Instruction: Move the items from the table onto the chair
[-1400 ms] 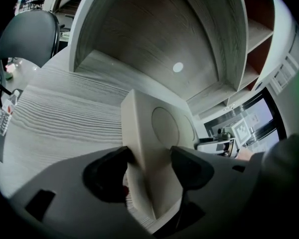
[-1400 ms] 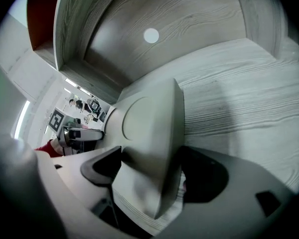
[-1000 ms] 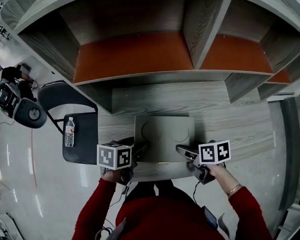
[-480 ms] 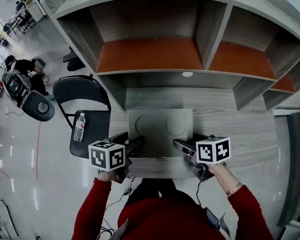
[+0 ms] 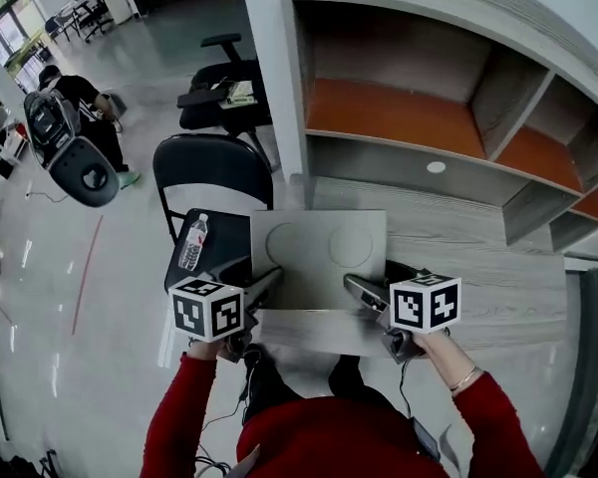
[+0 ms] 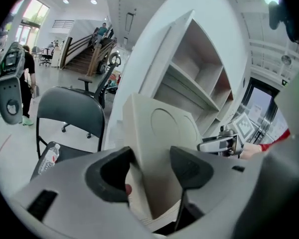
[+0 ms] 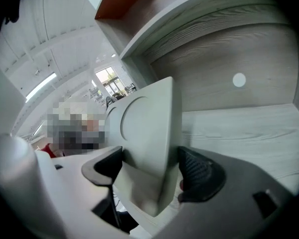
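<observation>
The flat grey box (image 5: 319, 257) is gripped from both sides: the left gripper (image 5: 267, 287) jaws are closed on its left edge, the right gripper (image 5: 359, 291) jaws on its right edge. It is held above the tabletop (image 5: 478, 257) front, next to the chair (image 5: 211, 172). It should be kept level, both hands moved together, & set down clear of the bottle (image 5: 192, 242). Pale lid w/ 2 pressed circles; possibly cardboard.

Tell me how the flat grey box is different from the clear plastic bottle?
The flat grey box is gripped at its sides by the left gripper and right gripper; the clear plastic bottle lies untouched on the black chair. The box is wide, flat and opaque; the bottle is small, round and see-through.
</observation>
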